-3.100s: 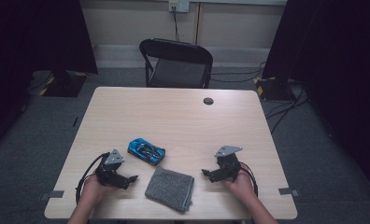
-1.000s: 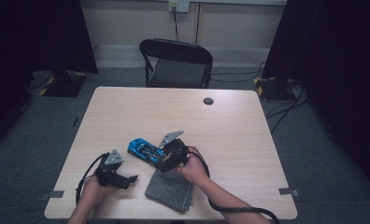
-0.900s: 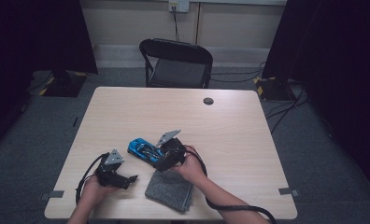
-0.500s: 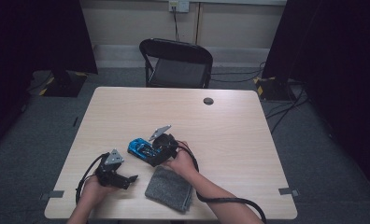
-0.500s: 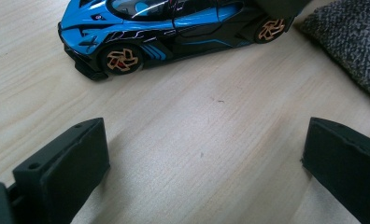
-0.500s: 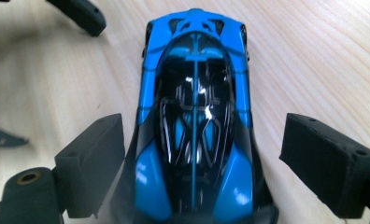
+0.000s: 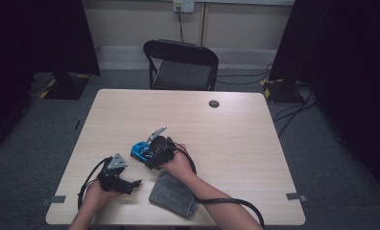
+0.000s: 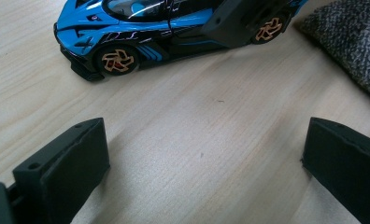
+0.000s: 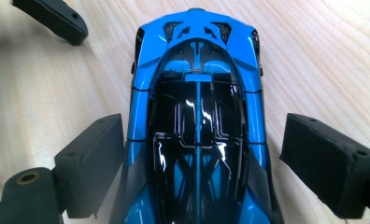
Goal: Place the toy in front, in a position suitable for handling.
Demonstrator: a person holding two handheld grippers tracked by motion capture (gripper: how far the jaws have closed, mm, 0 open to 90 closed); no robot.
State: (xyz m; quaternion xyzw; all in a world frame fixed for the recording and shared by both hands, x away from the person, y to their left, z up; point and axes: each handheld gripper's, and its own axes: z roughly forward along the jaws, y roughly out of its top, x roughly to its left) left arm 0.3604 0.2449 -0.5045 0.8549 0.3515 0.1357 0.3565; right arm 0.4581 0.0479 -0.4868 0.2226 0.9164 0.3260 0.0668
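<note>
A blue and black toy car (image 7: 140,150) stands on the wooden table (image 7: 236,139), left of the middle. My right gripper (image 7: 151,154) reaches over the car from behind, open. In the right gripper view the car's roof (image 9: 197,107) lies between the jaws, the left pad (image 9: 92,163) close against its side and the right pad (image 9: 330,163) a gap away. My left gripper (image 7: 132,184) rests open near the front edge, with bare wood between its jaws (image 8: 202,158). The car (image 8: 141,32) sits just ahead of it. A grey cloth (image 7: 173,194) lies folded to its right.
A small black disc (image 7: 214,103) sits near the table's far edge. A black folding chair (image 7: 181,67) stands behind the table. Cables trail from both grippers across the front of the table. The grey cloth (image 8: 351,42) borders the left gripper's right side.
My right gripper has travelled from the table's right side leftward to the car and now straddles it. The left gripper and the cloth have stayed put.
</note>
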